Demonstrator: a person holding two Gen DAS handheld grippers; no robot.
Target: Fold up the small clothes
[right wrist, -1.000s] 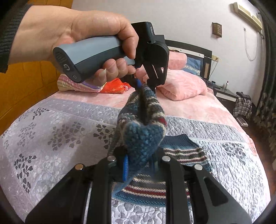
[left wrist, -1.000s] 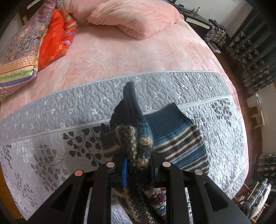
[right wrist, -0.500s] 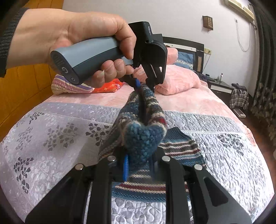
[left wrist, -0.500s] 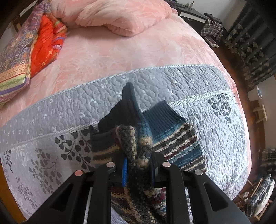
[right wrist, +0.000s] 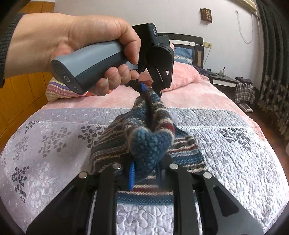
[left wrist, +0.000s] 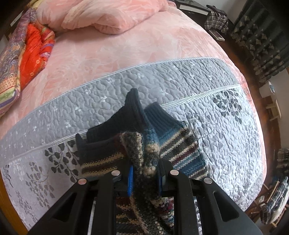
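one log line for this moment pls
phase: fold | left gripper: shut on striped knit garment | right gripper: shut on same garment | lower part on grey quilt

1. Left wrist view: grey quilt [left wrist: 180, 79] lies bare from 9 to 3 o'clock.
2. Sweater [left wrist: 178, 144] fills the centre.
3. Pillow [left wrist: 112, 16] at 12, folded bedding [left wrist: 32, 54] at 10 block the far bed.

Bed [right wrist: 207, 94] fills the frame: pink sheet, grey quilt [right wrist: 54, 137] across the near end. White wall [right wrist: 126, 14] and dark headboard [right wrist: 182, 38] at top. Dark curtains [right wrist: 271, 72] at right edge, nightstand [right wrist: 224, 81] beside them.
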